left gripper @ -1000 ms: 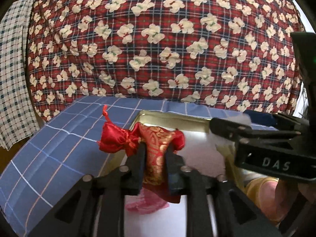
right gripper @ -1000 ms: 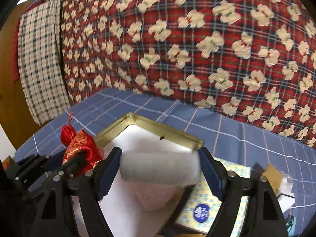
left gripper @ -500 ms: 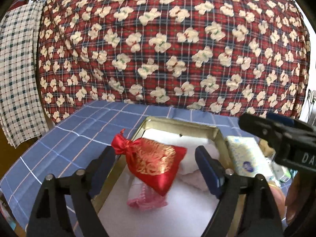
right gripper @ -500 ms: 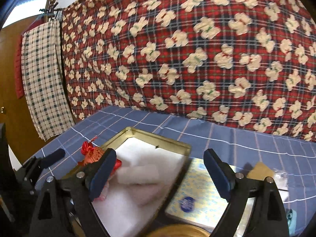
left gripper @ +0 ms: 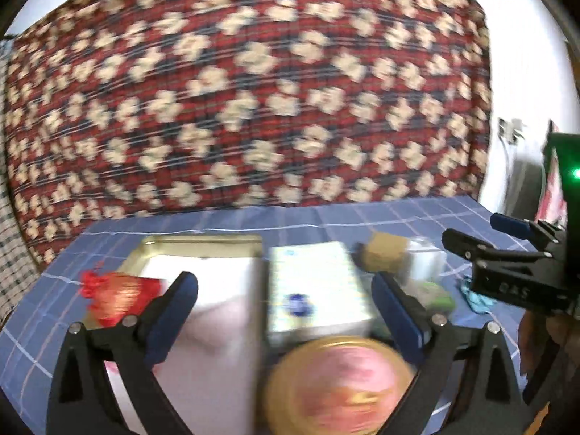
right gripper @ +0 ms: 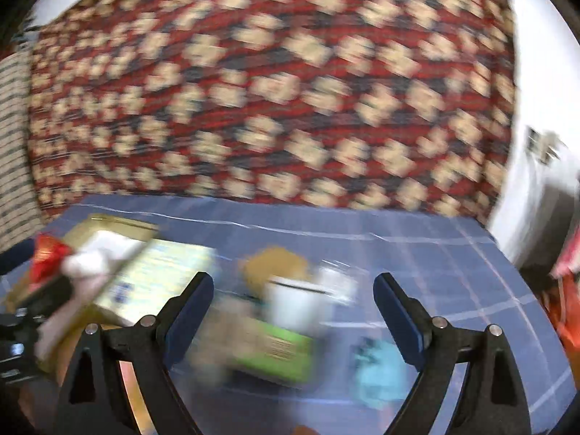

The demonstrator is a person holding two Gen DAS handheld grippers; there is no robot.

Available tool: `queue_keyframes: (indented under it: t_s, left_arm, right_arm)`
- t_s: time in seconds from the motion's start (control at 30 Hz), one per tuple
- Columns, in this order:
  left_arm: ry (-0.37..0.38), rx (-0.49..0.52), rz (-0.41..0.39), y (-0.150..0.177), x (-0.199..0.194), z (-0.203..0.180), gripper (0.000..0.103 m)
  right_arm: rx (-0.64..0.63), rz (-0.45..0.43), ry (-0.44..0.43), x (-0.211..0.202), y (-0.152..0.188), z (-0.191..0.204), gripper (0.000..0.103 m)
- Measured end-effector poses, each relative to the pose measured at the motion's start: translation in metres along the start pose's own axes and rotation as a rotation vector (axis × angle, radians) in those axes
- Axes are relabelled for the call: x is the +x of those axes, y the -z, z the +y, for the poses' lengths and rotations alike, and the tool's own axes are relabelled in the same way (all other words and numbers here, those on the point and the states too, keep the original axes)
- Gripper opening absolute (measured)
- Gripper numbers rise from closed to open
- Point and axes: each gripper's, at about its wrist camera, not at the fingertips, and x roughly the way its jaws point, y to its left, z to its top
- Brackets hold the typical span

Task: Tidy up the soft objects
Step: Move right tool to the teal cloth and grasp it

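While both frames are smeared by motion, the layout can be read. The gold tin stands at the far left of the desk, which is covered in a blue checked cloth. It serves as the collecting place: the red drawstring pouch lies at its left edge, and a white soft roll and a pale pink piece lie inside on a white lining.

The left gripper has nothing between its blue pads; its jaws are opening to near full spread. It points over the tissue pack just right of the tin, with a round gold-rimmed lid close below it.

The right gripper stands wide and empty. It faces the unsorted group at the right of the desk: a tan piece, a white object, a green-labelled packet and a turquoise item. Blur prevents closer identification of these.

Judgement: both grippers are spread because neither carries anything, and the right one appears lined up for a fresh pick from the loose group. Risk: with items crowded together, a wide closure may catch two at once.
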Motion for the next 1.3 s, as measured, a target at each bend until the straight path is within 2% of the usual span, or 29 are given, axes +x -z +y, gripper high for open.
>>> queue_keyframes:
  t_s: [0.1,0.2,0.3,0.5,0.57,0.63,0.87,0.93,1.07,1.3]
  left_arm:
    - [0.043,0.045,0.018,0.0,0.008,-0.032,0.098]
    - [0.083,0.091,0.043,0.001,0.016,-0.063,0.098]
    - [0.12,0.121,0.073,0.001,0.025,-0.09,0.098]
    - [0.142,0.179,0.129,0.01,0.045,-0.128,0.098]
    - [0.135,0.18,0.143,0.013,0.05,-0.132,0.098]
    - [0.132,0.175,0.154,0.014,0.054,-0.134,0.098]
    - [0.11,0.185,0.171,0.019,0.064,-0.139,0.098]
    - [0.108,0.187,0.175,0.02,0.066,-0.14,0.098]
    - [0.106,0.185,0.179,0.021,0.067,-0.14,0.098]
    - [0.103,0.178,0.182,0.022,0.069,-0.138,0.098]
  right_arm:
    - [0.039,0.063,0.083,0.013,0.012,-0.039,0.092]
    - [0.053,0.136,0.124,0.026,0.021,-0.061,0.092]
    - [0.077,0.202,0.111,0.038,0.028,-0.073,0.091]
    - [0.074,0.236,0.101,0.045,0.034,-0.076,0.091]
    - [0.064,0.244,0.105,0.047,0.036,-0.076,0.09]
    - [0.063,0.264,0.101,0.052,0.039,-0.077,0.08]
    - [0.056,0.304,0.089,0.063,0.041,-0.078,0.079]
    - [0.047,0.33,0.083,0.068,0.043,-0.076,0.069]
    - [0.039,0.376,0.073,0.077,0.046,-0.075,0.067]
    - [0.002,0.383,0.056,0.078,0.047,-0.068,0.052]
